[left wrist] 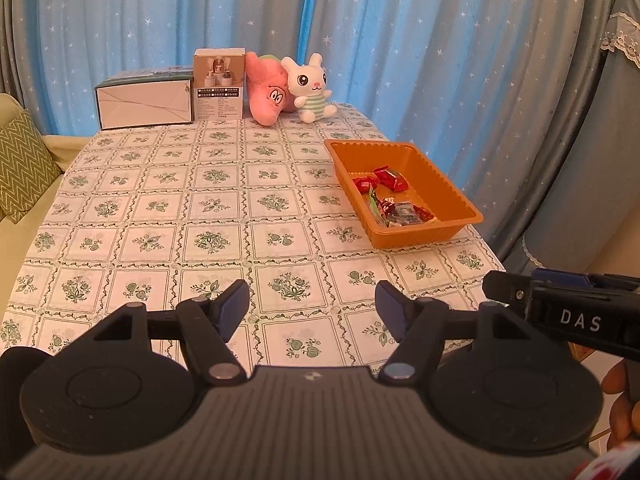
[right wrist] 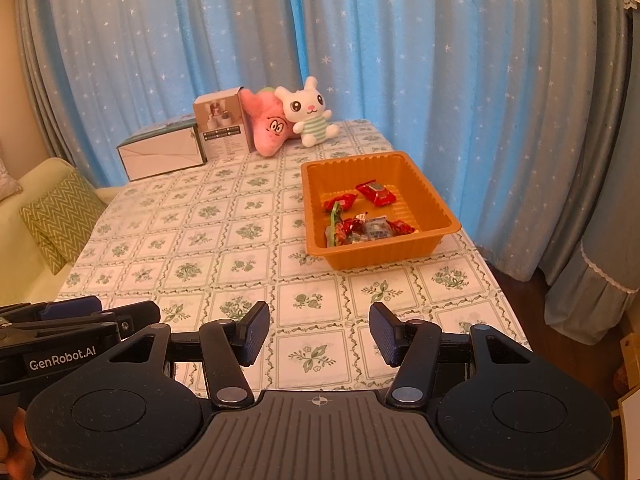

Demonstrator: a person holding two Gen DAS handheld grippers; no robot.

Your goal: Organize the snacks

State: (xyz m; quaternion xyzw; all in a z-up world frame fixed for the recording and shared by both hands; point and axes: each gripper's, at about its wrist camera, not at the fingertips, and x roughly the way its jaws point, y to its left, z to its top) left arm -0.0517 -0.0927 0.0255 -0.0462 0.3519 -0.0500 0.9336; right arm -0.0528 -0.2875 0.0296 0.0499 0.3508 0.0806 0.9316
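An orange plastic tray sits on the right side of the table and holds several wrapped snacks, mostly red ones. My left gripper hovers open over the near edge of the table, nothing between its blue pads. My right gripper is also open and empty, level with it on its right. Each gripper shows at the edge of the other's view. Both stand well short of the tray.
A floral tablecloth covers the table. At its far end stand a white box, a taller brown carton, a pink plush and a white rabbit plush. Blue star curtains hang behind. A sofa with a green cushion is at left.
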